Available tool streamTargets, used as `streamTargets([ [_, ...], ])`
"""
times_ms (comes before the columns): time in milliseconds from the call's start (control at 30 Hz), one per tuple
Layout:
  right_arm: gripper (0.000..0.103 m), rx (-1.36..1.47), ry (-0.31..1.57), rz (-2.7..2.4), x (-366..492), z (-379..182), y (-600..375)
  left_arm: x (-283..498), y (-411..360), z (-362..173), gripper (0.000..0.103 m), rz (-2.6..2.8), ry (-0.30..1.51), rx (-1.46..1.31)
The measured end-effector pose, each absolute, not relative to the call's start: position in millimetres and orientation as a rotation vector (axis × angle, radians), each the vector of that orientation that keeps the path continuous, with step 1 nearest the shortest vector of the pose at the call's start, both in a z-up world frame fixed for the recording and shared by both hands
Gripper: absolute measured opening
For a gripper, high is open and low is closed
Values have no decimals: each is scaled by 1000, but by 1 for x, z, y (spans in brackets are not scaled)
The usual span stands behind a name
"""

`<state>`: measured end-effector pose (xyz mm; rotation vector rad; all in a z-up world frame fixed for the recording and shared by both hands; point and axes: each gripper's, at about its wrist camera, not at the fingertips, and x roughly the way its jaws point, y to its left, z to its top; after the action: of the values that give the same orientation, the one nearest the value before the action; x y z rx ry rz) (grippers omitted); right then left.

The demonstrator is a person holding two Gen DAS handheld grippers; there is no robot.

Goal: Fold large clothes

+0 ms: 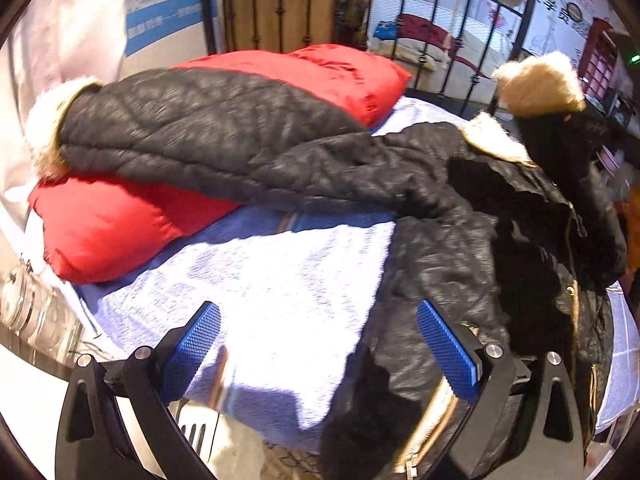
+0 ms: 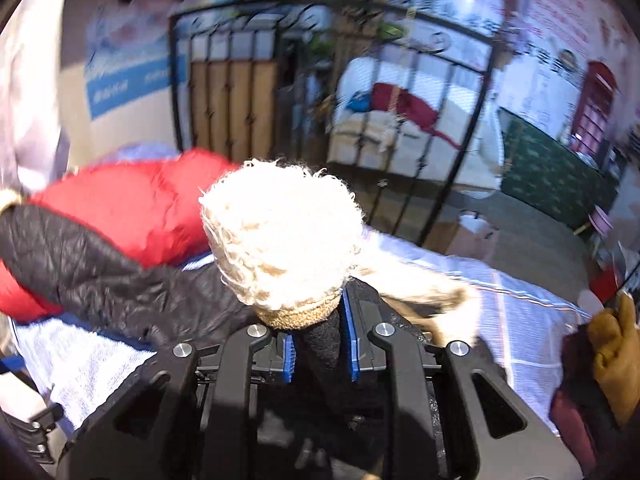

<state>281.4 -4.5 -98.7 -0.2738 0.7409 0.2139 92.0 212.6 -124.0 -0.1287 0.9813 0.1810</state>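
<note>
The right gripper (image 2: 320,344) has its blue pads (image 2: 349,332) pinched narrow on a dark sleeve end with its pale fur cuff (image 2: 280,236), lifted at the centre of the right wrist view. The left gripper (image 1: 316,348) stands wide with nothing between its fingers, low in its frame above the pale blue cover (image 1: 260,280). The black quilted coat (image 1: 440,220) sprawls from centre to lower right, one sleeve draped over the red cushion (image 1: 108,224) at left. To fold well, I judge the held sleeve should be carried across the coat's body and laid flat, while the free gripper pins or takes the coat edge close to its right finger.
</note>
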Motion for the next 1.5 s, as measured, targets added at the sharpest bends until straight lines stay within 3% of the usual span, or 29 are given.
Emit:
streamTargets([
  [100,21,-382,812,188,291,-154,27,89,226,-130,97,208,995,-144],
  [267,41,-459,912,255,291,-203,43,90,231,-141,97,206,1012,-155],
  [333,71,-555,833,200,279,-199,50,96,226,-144,97,191,1020,-150],
  [400,81,-645,744,177,268,-188,50,102,219,-143,97,168,1020,-153],
  [500,81,-595,754,201,265,-169,40,110,208,-132,97,139,994,-163],
  [633,88,-294,800,346,241,-136,8,119,191,-118,97,97,956,-132],
  [800,88,-48,748,328,194,-106,-51,149,173,-109,97,29,947,-116],
  [1100,80,347,881,-12,225,-126,-217,245,77,-96,96,-125,876,46],
  [1333,80,147,1004,-20,250,-167,-203,289,43,-177,98,-59,1051,131],
  [1500,81,66,1054,-19,252,-208,-196,297,53,-203,99,-93,1108,89],
])
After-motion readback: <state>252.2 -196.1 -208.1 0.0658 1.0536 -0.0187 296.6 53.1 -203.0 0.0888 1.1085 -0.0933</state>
